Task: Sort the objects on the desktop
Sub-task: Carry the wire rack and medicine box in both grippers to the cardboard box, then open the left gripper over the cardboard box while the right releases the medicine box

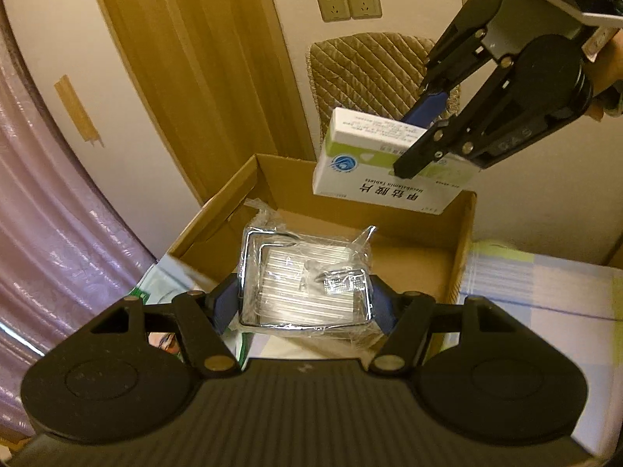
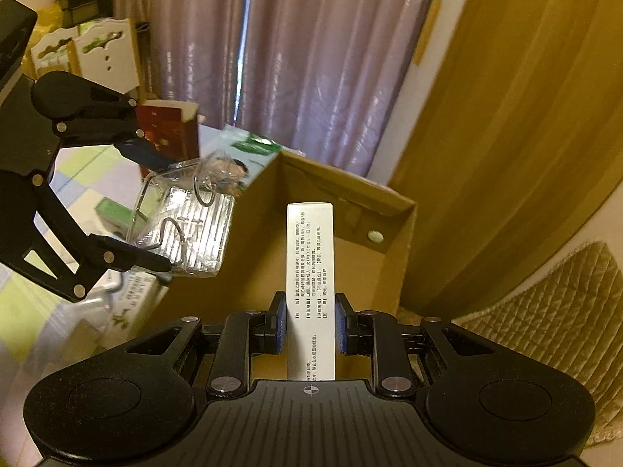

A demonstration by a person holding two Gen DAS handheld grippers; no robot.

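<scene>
My left gripper (image 1: 305, 303) is shut on a chrome wire rack wrapped in clear plastic (image 1: 303, 280), blue pads pressing on its two sides. It hangs over the near edge of an open cardboard box (image 1: 463, 241). In the right wrist view the same left gripper (image 2: 159, 212) carries the rack (image 2: 194, 233) left of the cardboard box (image 2: 350, 202). My right gripper (image 2: 310, 323) is shut on a white medicine box (image 2: 310, 249), narrow printed side up, above the box interior. From the left wrist it appears as the right gripper (image 1: 412, 142) holding the green-and-white medicine box (image 1: 373, 183) over the far right corner.
A checked tablecloth (image 1: 537, 284) covers the table right of the cardboard box. Green-and-white cartons (image 2: 253, 148) and a red-brown box (image 2: 167, 132) stand on its left. A quilted chair back (image 1: 370, 74) and a wooden door (image 1: 194, 58) lie behind; a mauve curtain (image 2: 311, 58) hangs nearby.
</scene>
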